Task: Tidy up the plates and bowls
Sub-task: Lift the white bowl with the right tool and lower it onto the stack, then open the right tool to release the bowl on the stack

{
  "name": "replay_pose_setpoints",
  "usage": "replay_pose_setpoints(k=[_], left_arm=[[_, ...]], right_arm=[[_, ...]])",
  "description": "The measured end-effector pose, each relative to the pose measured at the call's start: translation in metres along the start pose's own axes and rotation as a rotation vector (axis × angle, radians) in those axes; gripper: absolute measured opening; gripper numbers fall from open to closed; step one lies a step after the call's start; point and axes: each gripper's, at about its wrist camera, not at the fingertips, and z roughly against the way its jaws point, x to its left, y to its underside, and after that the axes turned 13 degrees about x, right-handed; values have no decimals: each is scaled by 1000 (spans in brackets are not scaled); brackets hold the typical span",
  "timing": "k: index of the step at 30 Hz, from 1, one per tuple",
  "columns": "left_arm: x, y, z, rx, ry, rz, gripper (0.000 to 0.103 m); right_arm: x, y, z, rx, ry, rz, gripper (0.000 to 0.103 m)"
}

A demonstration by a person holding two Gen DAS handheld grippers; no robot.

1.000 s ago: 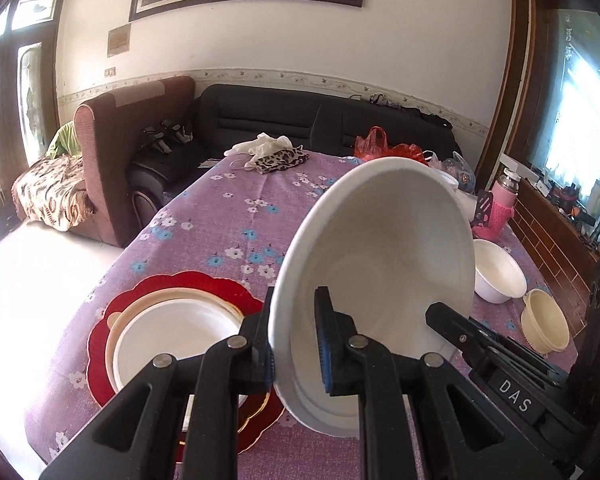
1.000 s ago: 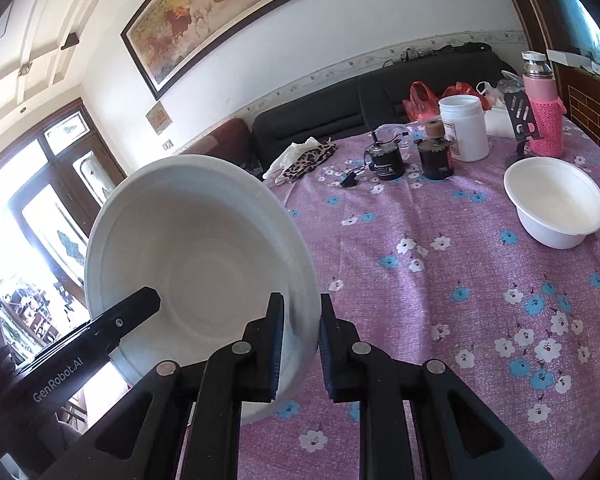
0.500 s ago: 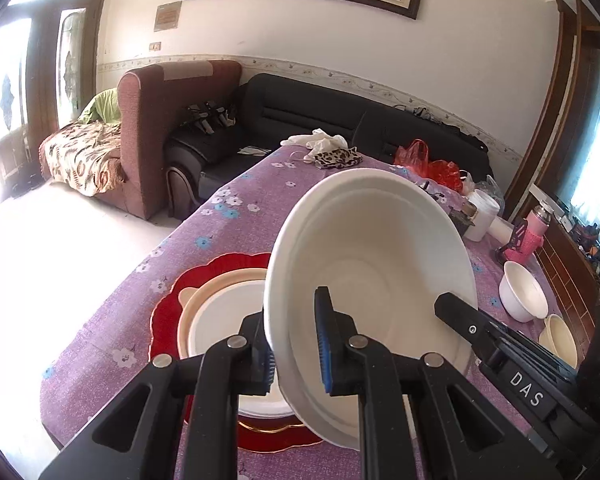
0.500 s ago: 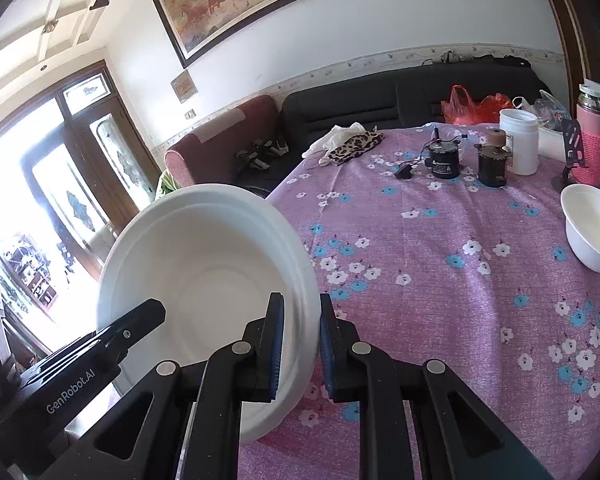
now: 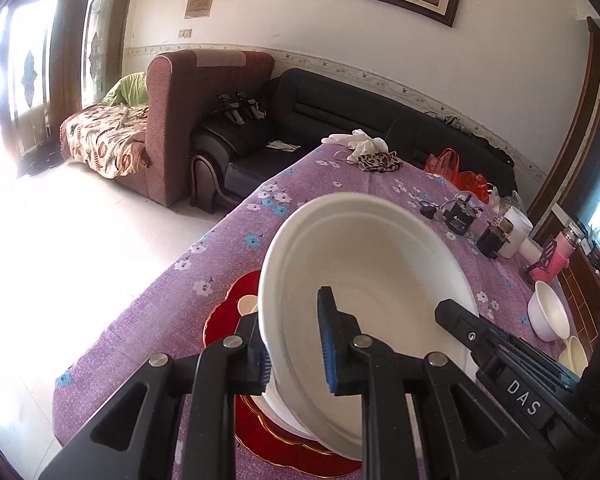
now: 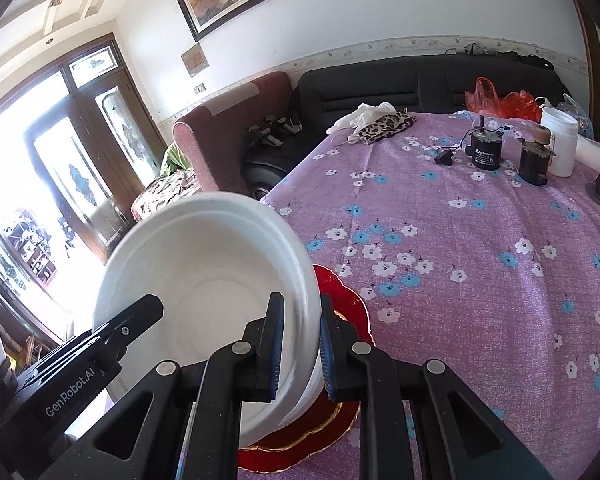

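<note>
Jaws of the left gripper [image 5: 296, 344] easing apart, right gripper [image 6: 300, 344] pinching opposite rims of the large white plastic bowl [image 5: 372, 280]: lower level onto the scalloped red plate [image 5: 228, 320] stack at the worktop's near edge.

The big white bowl [image 5: 364, 280] has come over the red plate [image 5: 228, 316] (covering the dishes stacked there), as the left gripper [image 5: 296, 344] starts opening.
</note>
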Motion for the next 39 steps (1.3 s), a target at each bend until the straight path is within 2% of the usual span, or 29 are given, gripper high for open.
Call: replay_pose_setpoints(k=[10,21,24,26,27,29,34,36,38,39], left_arm=[[15,-9,-34,63,-19,7,18],[15,-10,-45,71,-42,-2,18],[15,-8,-44,80,-25,-6,29],[13,-7,-41,75,-20,-11,39],[12,-6,-39,67,-23,-16,42],[9,-5,-32,46,-37,-25,55],[4,-3,-12,-24,-76,-42,69],[4,-2,-4,-51,-91,-47,75],[2,-2,3,-77,-102,-49,80],[2,-1,6,-86,-105,-49,81]], right_arm=[[6,-11,-37,55,36,4,18],[6,-8,-52,76,59,17,19],[6,-7,-51,75,66,23,19],[7,-6,-52,78,66,26,19],[7,-5,-52,77,71,29,19],[9,-4,-52,70,85,37,19],[9,-3,-51,68,90,35,20],[8,-4,-50,69,83,26,24],[8,-3,-47,62,79,19,39],[8,-3,-46,56,78,15,43]])
